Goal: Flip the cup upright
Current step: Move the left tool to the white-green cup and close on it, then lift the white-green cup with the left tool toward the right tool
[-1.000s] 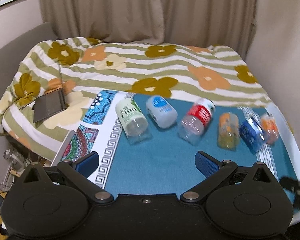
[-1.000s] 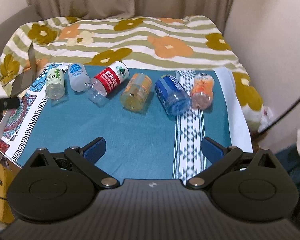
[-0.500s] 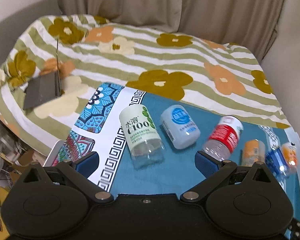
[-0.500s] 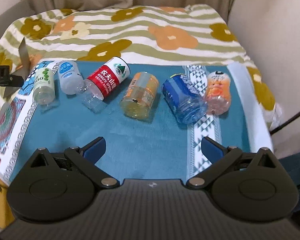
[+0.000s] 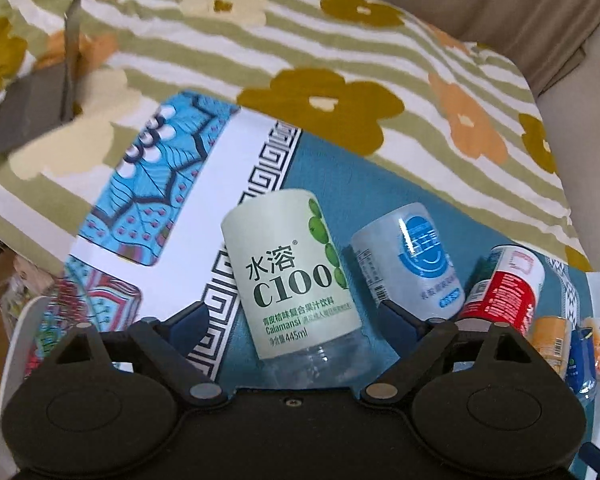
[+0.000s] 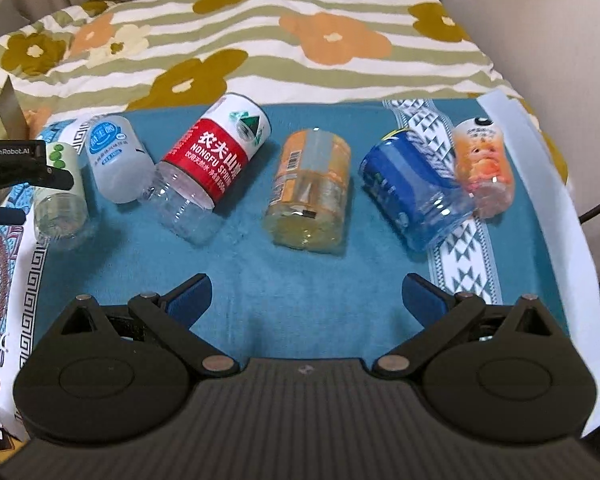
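Six cut-off plastic bottle cups on their sides in a row across teal patterned cloth, over striped floral bedspread. Target by judgement: clear cup with pale green C100 label, at row's left end, roughly 12 o'clock in left wrist view, base pointing away, clear open end toward camera.

Left gripper spread wide, straddling green-label cup; blue pads flank clear lower section, no contact evident on either side. In right wrist view same cup at 10 o'clock with left gripper's black finger just above it. Right gripper wide as well, nothing between fingers, hovering over bare cloth, well short of row.

Neighbour: frosted white cup with blue round logo just beside at 1 o'clock, right pad near its lower edge. Red-label clear cup further right. Orange-label cup, blue-label cup, small orange cartoon cup well apart, not at risk.

Risks, as judgement:
- thin clear wall likely to buckle under firm squeeze, cup popping out
- round body rolling sideways on soft cloth if one pad lands first
- right pad clipping frosted cup on closing, nudging it into red one
- soft bedding under cloth, upright cup prone to tipping on release
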The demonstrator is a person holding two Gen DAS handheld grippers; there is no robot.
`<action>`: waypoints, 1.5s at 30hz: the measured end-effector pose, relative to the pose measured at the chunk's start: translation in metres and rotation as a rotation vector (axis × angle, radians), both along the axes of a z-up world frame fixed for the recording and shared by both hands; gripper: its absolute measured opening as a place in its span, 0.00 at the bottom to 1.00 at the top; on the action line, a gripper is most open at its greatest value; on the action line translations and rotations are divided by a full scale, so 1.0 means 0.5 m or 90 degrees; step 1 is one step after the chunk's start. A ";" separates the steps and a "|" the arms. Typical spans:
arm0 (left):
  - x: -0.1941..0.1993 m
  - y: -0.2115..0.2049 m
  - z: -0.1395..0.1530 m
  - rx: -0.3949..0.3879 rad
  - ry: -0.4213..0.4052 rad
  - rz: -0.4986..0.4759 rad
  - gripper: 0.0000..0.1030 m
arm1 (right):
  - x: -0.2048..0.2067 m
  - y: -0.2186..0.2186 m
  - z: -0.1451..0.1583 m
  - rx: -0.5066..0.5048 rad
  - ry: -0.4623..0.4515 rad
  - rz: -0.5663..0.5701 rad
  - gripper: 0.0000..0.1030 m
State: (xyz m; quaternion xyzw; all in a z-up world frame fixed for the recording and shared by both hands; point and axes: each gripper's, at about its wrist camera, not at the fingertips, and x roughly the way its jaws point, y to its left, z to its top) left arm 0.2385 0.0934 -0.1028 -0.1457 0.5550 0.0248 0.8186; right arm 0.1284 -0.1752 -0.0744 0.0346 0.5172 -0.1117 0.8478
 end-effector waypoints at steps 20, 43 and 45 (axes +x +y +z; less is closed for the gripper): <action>-0.003 0.001 0.001 -0.015 0.006 -0.016 0.69 | 0.034 0.009 -0.006 0.006 0.008 0.002 1.00; -0.240 -0.289 0.053 0.037 -0.021 -0.202 0.70 | -0.191 -0.122 0.040 0.023 -0.057 0.020 1.00; -0.254 -0.319 0.035 0.047 -0.011 -0.226 0.70 | -0.212 -0.139 0.031 0.024 -0.052 0.014 1.00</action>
